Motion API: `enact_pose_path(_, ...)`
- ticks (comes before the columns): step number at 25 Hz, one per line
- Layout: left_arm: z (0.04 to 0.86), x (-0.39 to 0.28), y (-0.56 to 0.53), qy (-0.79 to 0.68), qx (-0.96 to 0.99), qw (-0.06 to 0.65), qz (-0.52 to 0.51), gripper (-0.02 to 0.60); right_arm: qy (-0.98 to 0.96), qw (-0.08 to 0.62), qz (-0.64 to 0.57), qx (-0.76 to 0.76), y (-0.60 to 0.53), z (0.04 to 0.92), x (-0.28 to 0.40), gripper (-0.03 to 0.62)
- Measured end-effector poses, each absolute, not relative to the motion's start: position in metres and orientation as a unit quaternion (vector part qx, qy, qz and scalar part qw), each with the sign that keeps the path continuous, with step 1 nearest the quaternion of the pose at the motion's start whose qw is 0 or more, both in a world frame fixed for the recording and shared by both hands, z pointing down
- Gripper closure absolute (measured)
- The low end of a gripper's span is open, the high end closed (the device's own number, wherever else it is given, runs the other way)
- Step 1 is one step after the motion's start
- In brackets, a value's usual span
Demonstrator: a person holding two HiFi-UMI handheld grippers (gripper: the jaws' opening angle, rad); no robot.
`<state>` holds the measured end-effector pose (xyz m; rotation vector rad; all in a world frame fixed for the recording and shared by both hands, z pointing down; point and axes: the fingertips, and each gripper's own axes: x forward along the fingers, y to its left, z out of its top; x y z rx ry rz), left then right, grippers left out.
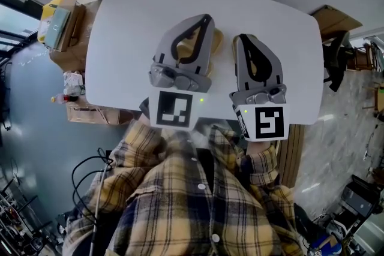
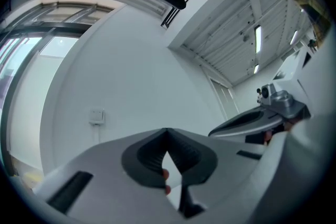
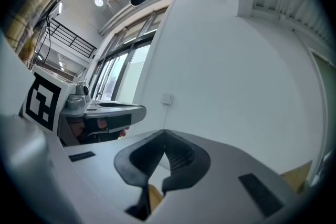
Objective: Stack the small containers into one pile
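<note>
White table (image 1: 129,27); left gripper (image 1: 206,18), right gripper (image 1: 239,39) closed.

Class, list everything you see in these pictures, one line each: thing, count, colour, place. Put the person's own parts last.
table: one, white, centre of the head view.
tan objects: count unclear, tan, on the table, mostly hidden behind the grippers.
cardboard boxes: several, brown, on the floor left of the table.
cables: a few, black, on the floor at lower left.
wall switch: one, white, on the white wall.
left gripper: one, grey, raised over the table, shut, empty.
right gripper: one, grey, beside it, shut, empty.
shirt: one, yellow plaid, bottom of the head view.
</note>
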<state>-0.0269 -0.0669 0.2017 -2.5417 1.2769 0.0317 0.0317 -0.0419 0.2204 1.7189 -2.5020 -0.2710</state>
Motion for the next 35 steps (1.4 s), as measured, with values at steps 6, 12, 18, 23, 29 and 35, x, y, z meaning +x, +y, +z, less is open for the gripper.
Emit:
enact_pose_path(6, 0.204, -0.015, -0.077, 0.453, -0.880, 0.140, 0.014, 0.565, -0.823, 0.056, -0.080, 0.559, -0.051, 0.224, 0.048, 0.580)
enact_pose_path(12, 0.205, 0.003, -0.094, 0.463, -0.875, 0.139, 0.008, 0.565, -0.832, 0.069, -0.073, 0.546, -0.067, 0.232, 0.069, 0.580)
enact_pose_path(18, 0.216, 0.017, -0.106, 0.471, -0.873, 0.130, -0.002, 0.565, -0.832, 0.084, -0.057, 0.545, -0.082, 0.246, 0.090, 0.580)
enact_pose_path(23, 0.227, 0.023, -0.113, 0.476, -0.871, 0.121, -0.006, 0.565, -0.831, 0.096, -0.046, 0.545, -0.094, 0.259, 0.102, 0.580)
enact_pose_path(29, 0.254, 0.027, -0.120, 0.475, -0.874, 0.102, -0.021, 0.565, -0.833, 0.110, -0.027, 0.541, -0.102, 0.281, 0.110, 0.580)
enact_pose_path(35, 0.299, 0.034, -0.122, 0.463, -0.884, 0.052, -0.038, 0.565, -0.840, 0.129, -0.002, 0.526, -0.101, 0.308, 0.110, 0.580)
